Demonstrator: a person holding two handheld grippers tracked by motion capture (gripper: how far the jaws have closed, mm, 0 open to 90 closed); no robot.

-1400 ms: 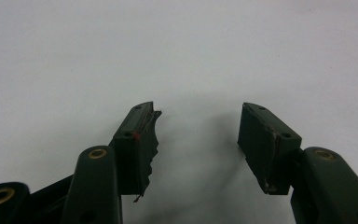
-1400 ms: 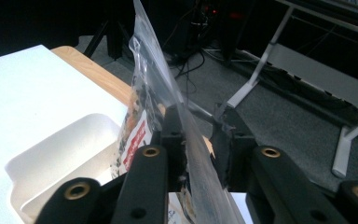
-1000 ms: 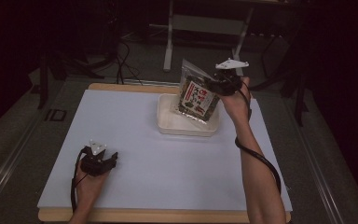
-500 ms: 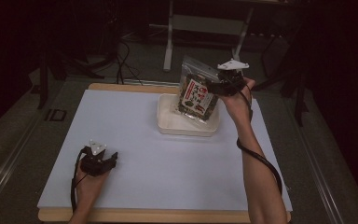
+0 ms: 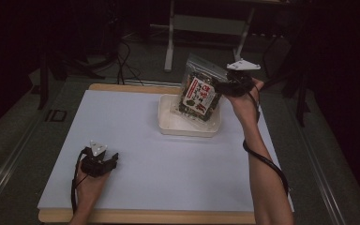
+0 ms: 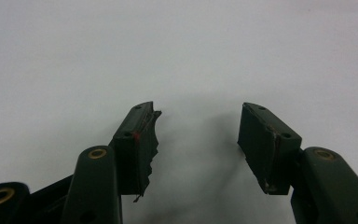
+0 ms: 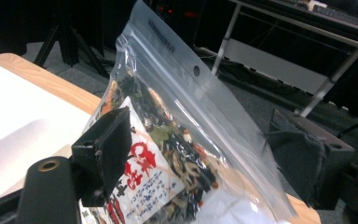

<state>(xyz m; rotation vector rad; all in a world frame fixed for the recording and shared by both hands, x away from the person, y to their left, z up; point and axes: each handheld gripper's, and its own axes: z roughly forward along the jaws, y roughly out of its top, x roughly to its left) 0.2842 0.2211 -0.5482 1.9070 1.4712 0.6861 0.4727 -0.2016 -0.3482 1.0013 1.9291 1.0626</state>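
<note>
Wooden table (image 5: 122, 88), white mat (image 5: 122, 126), white tray (image 5: 168, 127) on it

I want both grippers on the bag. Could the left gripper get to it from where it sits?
Probably yes. The left gripper rests open at the near left of the mat, and bare mat lies between it and the tray. The bag hangs above the tray in the right gripper, its left face exposed.

left tool (image 5: 104, 161) agape, right tool (image 5: 226, 87) raised, gripping

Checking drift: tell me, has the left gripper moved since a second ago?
No. The left gripper sits at the same spot near the table's front-left corner.
</note>
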